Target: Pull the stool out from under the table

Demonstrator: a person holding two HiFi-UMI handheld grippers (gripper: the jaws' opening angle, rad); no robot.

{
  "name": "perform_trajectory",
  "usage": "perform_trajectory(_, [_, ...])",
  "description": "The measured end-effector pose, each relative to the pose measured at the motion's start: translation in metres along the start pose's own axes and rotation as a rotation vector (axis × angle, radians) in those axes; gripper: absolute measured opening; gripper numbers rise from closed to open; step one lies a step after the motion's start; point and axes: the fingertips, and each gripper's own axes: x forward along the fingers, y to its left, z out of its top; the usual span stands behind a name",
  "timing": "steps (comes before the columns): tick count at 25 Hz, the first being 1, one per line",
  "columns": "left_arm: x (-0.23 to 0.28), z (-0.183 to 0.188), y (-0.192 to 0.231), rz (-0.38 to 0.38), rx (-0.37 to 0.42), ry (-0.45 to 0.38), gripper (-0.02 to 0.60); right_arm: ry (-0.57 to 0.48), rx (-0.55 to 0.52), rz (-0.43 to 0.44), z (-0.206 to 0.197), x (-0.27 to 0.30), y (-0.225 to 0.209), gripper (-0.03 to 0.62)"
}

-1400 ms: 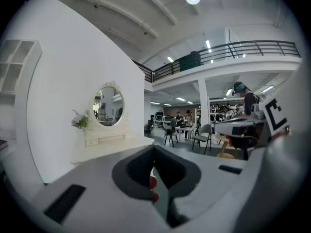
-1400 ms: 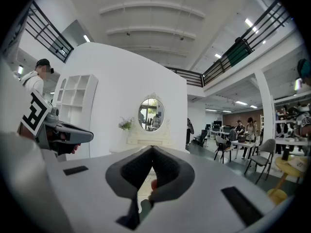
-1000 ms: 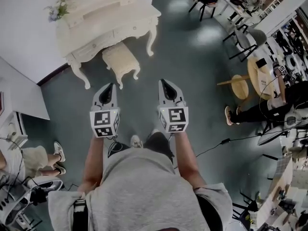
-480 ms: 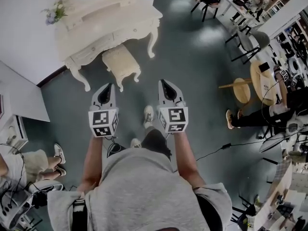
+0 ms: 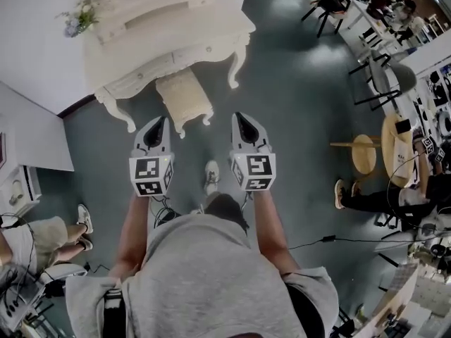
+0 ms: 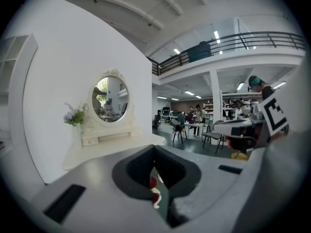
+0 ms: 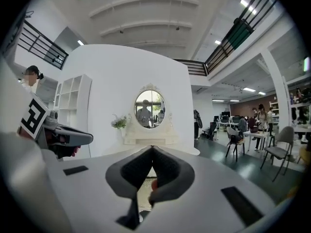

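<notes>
A cream dressing table [image 5: 169,37] stands against the white wall. The cream padded stool [image 5: 184,97] sits at the table's front edge, its far end tucked under the table and its near legs out on the grey floor. Its top looks nearly square, sides parallel to that edge, so I cannot tell a long axis. The left gripper [image 5: 159,124] and right gripper [image 5: 239,122] are both clenched with nothing between the jaws. They point toward the table, with the stool ahead between them, nearer the left gripper and untouched.
</notes>
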Motion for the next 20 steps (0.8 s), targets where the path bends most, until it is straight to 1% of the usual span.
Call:
perform_trajectory(6, [0.065, 0.004, 0.014, 0.039, -0.033, 0.045, 0.003, 0.033, 0.026, 0.053, -0.002, 0.068, -0.034, 0.014])
perform_trajectory(10, [0.095, 0.002, 0.025, 0.071, -0.051, 0.072, 0.003, 0.061, 0.048, 0.082, -0.008, 0.103, -0.05, 0.014])
perform_trajectory(15, [0.124, -0.009, 0.042, 0.119, -0.083, 0.112, 0.003, 0.1, 0.046, 0.13, -0.024, 0.143, -0.058, 0.014])
perform_trajectory(20, [0.151, -0.019, 0.058, 0.168, -0.115, 0.132, 0.003, 0.144, 0.045, 0.184, -0.041, 0.184, -0.062, 0.014])
